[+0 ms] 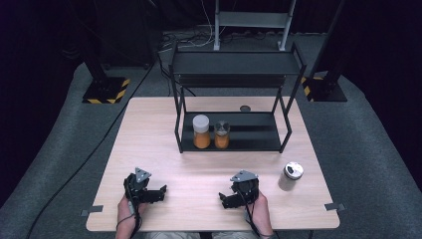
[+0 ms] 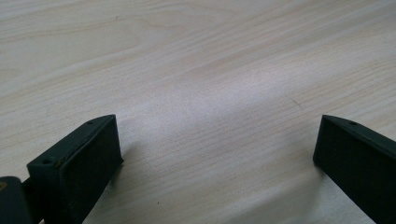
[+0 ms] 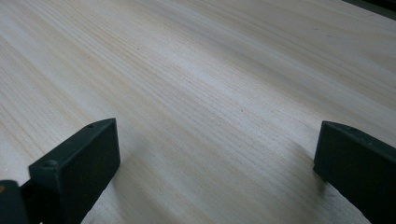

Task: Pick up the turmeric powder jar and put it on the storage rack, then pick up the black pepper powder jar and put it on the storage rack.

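Observation:
Near the front edge of the pale wooden table (image 1: 149, 129), my left gripper (image 1: 158, 192) rests open, jaws pointing right, nothing between them. My right gripper (image 1: 225, 200) rests open near the front centre, jaws pointing left and empty. In the left gripper view, my left gripper (image 2: 217, 154) has bare wood between wide-apart jaws. The right gripper view shows my right gripper (image 3: 217, 156) the same way. A grey jar with a white speckled lid (image 1: 290, 176) stands on the table to the right of my right gripper.
A black two-level metal shelf (image 1: 234, 67) stands at the table's back centre. On its lower level sit an orange-filled jar with a white lid (image 1: 201, 131) and a smaller orange-filled jar with a dark lid (image 1: 222, 134). A small dark disc (image 1: 245, 108) lies behind them.

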